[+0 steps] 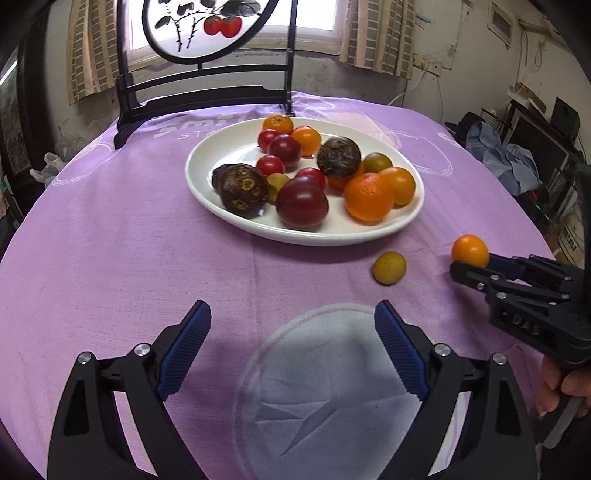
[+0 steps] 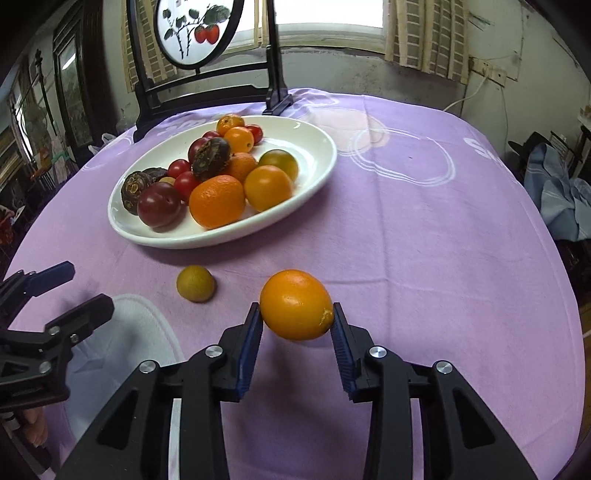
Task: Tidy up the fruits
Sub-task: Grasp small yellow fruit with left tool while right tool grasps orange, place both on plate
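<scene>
A lilac tablecloth with pale white ring patterns carries a plain white plate of orange, dark red and mottled brown fruit. Nearer lies a yellow-green fruit, perhaps a longan. The right gripper, black with ribbed blue pads, grips a bright orange kumquat.

From my feed I see a round table under a purple cloth printed with pale circles. At its far edge stands a dark wooden screen stand holding a round painted panel of red fruit on a branch. Behind it a bright window lets in daylight, flanked by brick-patterned curtains. The plaster wall looks stained and worn. A blue garment lies heaped at the right, near dark shelving.
</scene>
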`<state>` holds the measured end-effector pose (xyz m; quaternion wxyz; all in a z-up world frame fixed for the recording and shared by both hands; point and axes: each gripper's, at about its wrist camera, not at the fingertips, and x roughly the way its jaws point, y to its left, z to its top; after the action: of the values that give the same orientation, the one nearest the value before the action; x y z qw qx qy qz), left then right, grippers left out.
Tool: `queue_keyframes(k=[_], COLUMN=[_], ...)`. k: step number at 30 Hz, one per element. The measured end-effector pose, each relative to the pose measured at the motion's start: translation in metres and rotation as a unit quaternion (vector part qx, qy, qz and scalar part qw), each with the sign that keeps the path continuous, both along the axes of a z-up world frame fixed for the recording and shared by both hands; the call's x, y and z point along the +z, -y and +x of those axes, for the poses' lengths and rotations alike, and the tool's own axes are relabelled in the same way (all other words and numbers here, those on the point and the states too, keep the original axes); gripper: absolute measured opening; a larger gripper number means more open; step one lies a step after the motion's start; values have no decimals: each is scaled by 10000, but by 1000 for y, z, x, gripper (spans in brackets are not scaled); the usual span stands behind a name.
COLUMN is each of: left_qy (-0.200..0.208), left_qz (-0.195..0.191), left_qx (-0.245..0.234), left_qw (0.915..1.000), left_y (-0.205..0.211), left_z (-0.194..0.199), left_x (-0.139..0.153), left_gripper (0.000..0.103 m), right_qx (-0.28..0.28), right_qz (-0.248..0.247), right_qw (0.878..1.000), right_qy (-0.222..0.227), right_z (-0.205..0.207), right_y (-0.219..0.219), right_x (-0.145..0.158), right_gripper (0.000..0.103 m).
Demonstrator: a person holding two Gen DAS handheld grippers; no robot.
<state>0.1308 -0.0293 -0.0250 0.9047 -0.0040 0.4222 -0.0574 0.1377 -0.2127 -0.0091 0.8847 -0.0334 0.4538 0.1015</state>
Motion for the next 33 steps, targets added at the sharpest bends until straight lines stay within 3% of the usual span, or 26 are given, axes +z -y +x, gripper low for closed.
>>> queue_keyframes(k=[7, 12, 15, 18, 22, 27, 33], left_qy=[-126, -248, -423, -320, -225, -301, 98], left_qz=[103, 456, 363, 449, 508, 355, 421], left_qx=[-265, -419, -450, -380, -604, -733, -645], left_qw=[9995, 9978, 9974, 9978, 9966, 9962, 9970], left_y=[25, 52, 60, 67, 75, 61, 32], left_z=[6, 27, 39, 46, 50, 40, 28], left_x=[-7, -18, -24, -24, -21, -11, 23], left_gripper=[88, 86, 76, 66, 25, 25, 25], right_qx=[-98, -99, -145, -141, -69, -10, 160], right_qz=[241, 348, 379, 386, 356, 362, 407], right_qw=[9997, 9993, 9992, 9991, 9993, 9993, 9987], right_qy=[-28, 22, 57, 38, 29, 89, 280], right_z=[-8, -10, -11, -10, -10, -12, -15], right_y=[20, 26, 29, 29, 25, 23, 6], right_x=[4, 9, 12, 11, 9, 10, 17], right_gripper=[38, 38, 38, 38, 38, 38, 38])
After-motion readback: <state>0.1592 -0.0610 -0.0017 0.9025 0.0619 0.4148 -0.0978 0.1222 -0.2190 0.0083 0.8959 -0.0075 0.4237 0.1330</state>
